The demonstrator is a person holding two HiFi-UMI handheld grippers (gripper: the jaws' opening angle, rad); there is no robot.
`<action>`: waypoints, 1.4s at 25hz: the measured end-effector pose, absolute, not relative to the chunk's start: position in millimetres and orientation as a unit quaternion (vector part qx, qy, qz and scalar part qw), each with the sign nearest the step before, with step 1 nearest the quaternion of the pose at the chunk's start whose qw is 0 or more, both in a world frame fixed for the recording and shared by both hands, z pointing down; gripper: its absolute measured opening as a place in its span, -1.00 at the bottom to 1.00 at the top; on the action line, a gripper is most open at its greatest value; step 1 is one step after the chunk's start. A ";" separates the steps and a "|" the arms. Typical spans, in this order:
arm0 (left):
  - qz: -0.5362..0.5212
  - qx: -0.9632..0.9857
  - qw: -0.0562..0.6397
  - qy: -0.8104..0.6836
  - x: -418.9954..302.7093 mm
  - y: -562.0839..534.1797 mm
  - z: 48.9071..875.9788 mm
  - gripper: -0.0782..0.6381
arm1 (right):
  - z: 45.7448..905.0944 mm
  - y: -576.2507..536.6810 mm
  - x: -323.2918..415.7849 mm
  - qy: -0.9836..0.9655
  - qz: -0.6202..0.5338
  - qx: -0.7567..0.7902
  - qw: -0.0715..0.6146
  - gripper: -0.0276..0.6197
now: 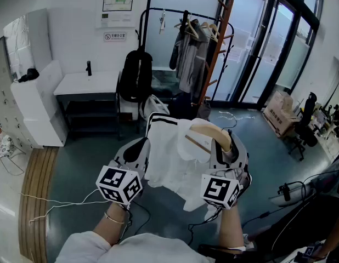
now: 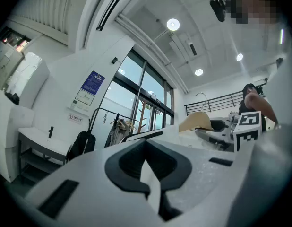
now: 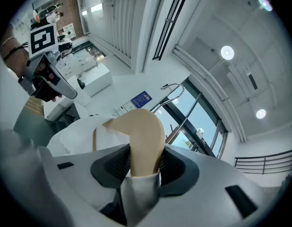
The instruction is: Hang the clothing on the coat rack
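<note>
Out front, nearly level, right gripper (image 1: pixel 227 147) clamps the wooden hanger (image 1: pixel 211 131), left gripper (image 1: pixel 139 147) pinches the white shirt (image 1: pixel 169 170).

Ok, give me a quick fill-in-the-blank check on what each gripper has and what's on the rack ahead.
1. The right gripper has its jaws shut on a wooden ____.
2. The left gripper has its jaws shut on the ____ garment.
3. At the left end of the rack ahead hangs a ____ backpack.
Missing words: hanger; white; black.
</note>
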State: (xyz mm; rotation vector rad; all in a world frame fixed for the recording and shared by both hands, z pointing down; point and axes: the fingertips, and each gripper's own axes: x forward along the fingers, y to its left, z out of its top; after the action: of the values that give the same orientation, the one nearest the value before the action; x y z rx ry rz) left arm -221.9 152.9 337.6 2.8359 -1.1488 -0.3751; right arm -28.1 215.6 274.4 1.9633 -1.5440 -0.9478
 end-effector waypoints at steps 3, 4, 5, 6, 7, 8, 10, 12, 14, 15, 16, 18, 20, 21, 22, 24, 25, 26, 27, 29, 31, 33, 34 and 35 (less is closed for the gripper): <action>-0.116 0.922 0.031 -0.369 -223.1 154.9 342.9 -0.76 | 278.6 218.5 -28.9 -0.559 -0.350 0.714 0.234 -0.36; -0.116 0.922 0.032 -0.368 -223.6 154.0 343.4 -0.76 | 278.2 218.8 -30.1 -0.558 -0.349 0.715 0.235 -0.36; -0.116 0.923 0.034 -0.366 -224.1 152.8 343.5 -0.76 | 277.3 218.8 -31.6 -0.558 -0.347 0.716 0.236 -0.36; -0.116 0.924 0.036 -0.364 -224.6 151.7 343.4 -0.76 | 276.7 218.6 -32.3 -0.557 -0.346 0.717 0.237 -0.36; -0.115 0.925 0.037 -0.361 -225.0 151.2 343.5 -0.76 | 276.8 218.6 -32.0 -0.555 -0.346 0.718 0.237 -0.36; -0.114 0.926 0.038 -0.359 -225.5 151.3 343.7 -0.76 | 277.3 218.9 -31.4 -0.554 -0.345 0.720 0.237 -0.36; -0.115 0.928 0.038 -0.354 -227.3 151.9 344.1 -0.76 | 278.3 219.3 -31.0 -0.554 -0.339 0.723 0.237 -0.36; -0.116 0.929 0.037 -0.350 -231.4 150.8 344.5 -0.76 | 278.3 218.1 -33.3 -0.553 -0.335 0.725 0.237 -0.36; -0.119 0.929 0.036 -0.348 -237.8 146.7 344.4 -0.76 | 277.2 215.5 -37.0 -0.549 -0.335 0.728 0.237 -0.36; -0.120 0.929 0.036 -0.349 -241.6 143.8 344.0 -0.76 | 276.4 214.0 -38.8 -0.547 -0.335 0.729 0.237 -0.36; -0.121 0.928 0.036 -0.350 -245.1 140.6 343.7 -0.76 | 275.8 212.6 -40.2 -0.546 -0.333 0.731 0.237 -0.36; -0.121 0.929 0.039 -0.349 -248.5 133.5 343.6 -0.76 | 275.0 209.3 -40.5 -0.546 -0.326 0.735 0.235 -0.36; -0.116 0.931 0.041 -0.343 -245.5 126.7 342.9 -0.76 | 274.0 204.2 -37.8 -0.549 -0.318 0.737 0.231 -0.36; -0.114 0.933 0.040 -0.340 -242.6 123.9 342.8 -0.76 | 274.3 201.0 -36.0 -0.551 -0.314 0.738 0.230 -0.36; -0.111 0.934 0.039 -0.338 -239.3 121.4 343.2 -0.76 | 275.5 197.7 -33.8 -0.553 -0.311 0.739 0.229 -0.36; -0.107 0.936 0.034 -0.335 -232.1 117.1 345.3 -0.76 | 280.8 191.4 -27.5 -0.552 -0.304 0.742 0.230 -0.36; -0.105 0.936 0.032 -0.334 -228.4 115.0 347.1 -0.76 | 284.2 188.5 -24.0 -0.552 -0.301 0.743 0.230 -0.36; -0.102 0.937 0.031 -0.333 -224.7 112.4 349.4 -0.76 | 287.7 185.7 -20.0 -0.551 -0.299 0.744 0.232 -0.36; -0.099 0.938 0.031 -0.332 -221.1 109.0 351.7 -0.76 | 290.3 182.4 -15.9 -0.549 -0.297 0.746 0.233 -0.36; -0.095 0.938 0.031 -0.333 -215.1 99.0 355.6 -0.76 | 291.7 171.9 -9.8 -0.549 -0.298 0.745 0.234 -0.36; -0.093 0.937 0.032 -0.336 -210.6 86.1 359.5 -0.76 | 292.5 157.2 -4.7 -0.552 -0.301 0.741 0.235 -0.36; -0.092 0.935 0.032 -0.341 -206.0 70.9 362.5 -0.76 | 294.0 139.0 0.4 -0.559 -0.303 0.736 0.235 -0.36; -0.092 0.934 0.030 -0.343 -203.0 62.7 363.1 -0.76 | 294.7 129.8 3.7 -0.561 -0.304 0.733 0.235 -0.36; -0.091 0.934 0.029 -0.345 -199.6 54.3 363.1 -0.76 | 295.4 121.3 7.8 -0.562 -0.304 0.732 0.236 -0.36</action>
State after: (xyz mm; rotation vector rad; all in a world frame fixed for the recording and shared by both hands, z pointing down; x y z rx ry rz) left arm -199.6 54.3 363.1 2.8808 -1.0647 -0.2821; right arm 7.8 121.3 295.4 2.0086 -1.5401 -0.8336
